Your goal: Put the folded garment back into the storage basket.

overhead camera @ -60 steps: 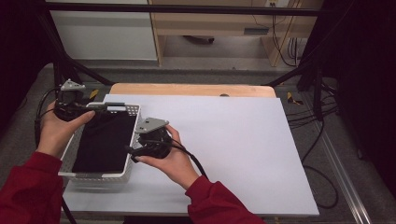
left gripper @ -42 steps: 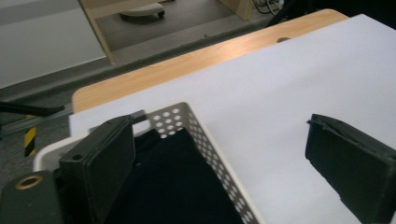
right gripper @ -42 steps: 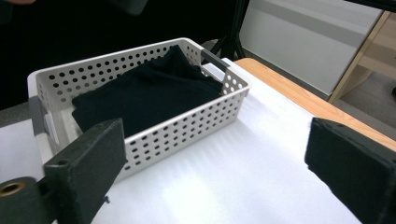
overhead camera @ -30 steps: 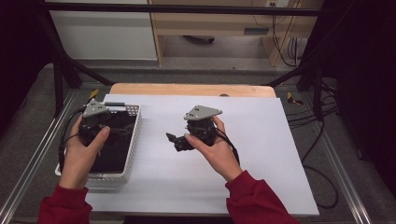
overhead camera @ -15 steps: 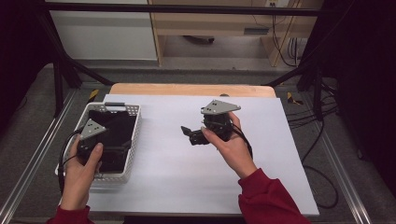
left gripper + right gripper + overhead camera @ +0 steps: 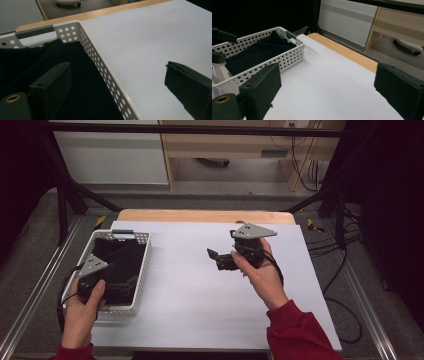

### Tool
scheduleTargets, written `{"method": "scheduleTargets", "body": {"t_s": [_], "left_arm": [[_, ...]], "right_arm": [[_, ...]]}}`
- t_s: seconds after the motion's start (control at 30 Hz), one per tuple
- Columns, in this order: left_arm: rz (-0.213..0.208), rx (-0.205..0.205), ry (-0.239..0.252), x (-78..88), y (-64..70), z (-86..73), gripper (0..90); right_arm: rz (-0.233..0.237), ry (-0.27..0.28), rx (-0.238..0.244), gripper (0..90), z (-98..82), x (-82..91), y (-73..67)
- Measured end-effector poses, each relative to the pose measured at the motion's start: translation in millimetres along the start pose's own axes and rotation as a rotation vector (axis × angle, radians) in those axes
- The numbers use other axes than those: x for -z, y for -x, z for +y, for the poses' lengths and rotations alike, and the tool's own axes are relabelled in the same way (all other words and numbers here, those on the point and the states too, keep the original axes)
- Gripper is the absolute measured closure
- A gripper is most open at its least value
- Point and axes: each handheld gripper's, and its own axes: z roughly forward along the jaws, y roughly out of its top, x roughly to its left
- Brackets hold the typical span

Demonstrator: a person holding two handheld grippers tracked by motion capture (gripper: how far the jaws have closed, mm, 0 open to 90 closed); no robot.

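Honestly looks soft and floppy, dark cloth (image 6: 117,262) lying folded in white basket (image 6: 142,262) at table's (image 6: 200,295) left edge; best pinched at a fold. Left gripper (image 6: 107,277) over it and right gripper (image 6: 215,257) mid-table, both jaws spread, empty.

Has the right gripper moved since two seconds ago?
Yes. The right gripper has gone rightward, away from the white basket: earlier it sat against the basket's right wall, and now it hangs over the middle of the white table top, jaws open.

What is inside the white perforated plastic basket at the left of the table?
The white perforated plastic basket holds a folded black cloth that covers its floor; anything beneath the cloth is hidden. The left tongs hover open above it, gripping nothing.
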Motion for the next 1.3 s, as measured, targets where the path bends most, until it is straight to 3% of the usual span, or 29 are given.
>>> {"method": "scheduleTargets", "body": {"t_s": [0.8, 1.1, 1.3], "left_arm": [[-0.010, -0.019, -0.044, -6.9, 3.4, -5.0, 7.0], [-0.012, -0.010, -0.049, -7.2, 1.4, -6.9, 7.0], [-0.015, -0.010, -0.048, -7.9, 2.0, -6.8, 6.9]], "right_arm": [[-0.085, 0.031, -0.080, 4.8, -12.7, 42.3, 41.5], [-0.139, 0.055, -0.113, 4.6, -23.8, 59.9, 60.3], [-0.191, 0.052, -0.108, 4.5, -30.5, 71.2, 72.9]]}}
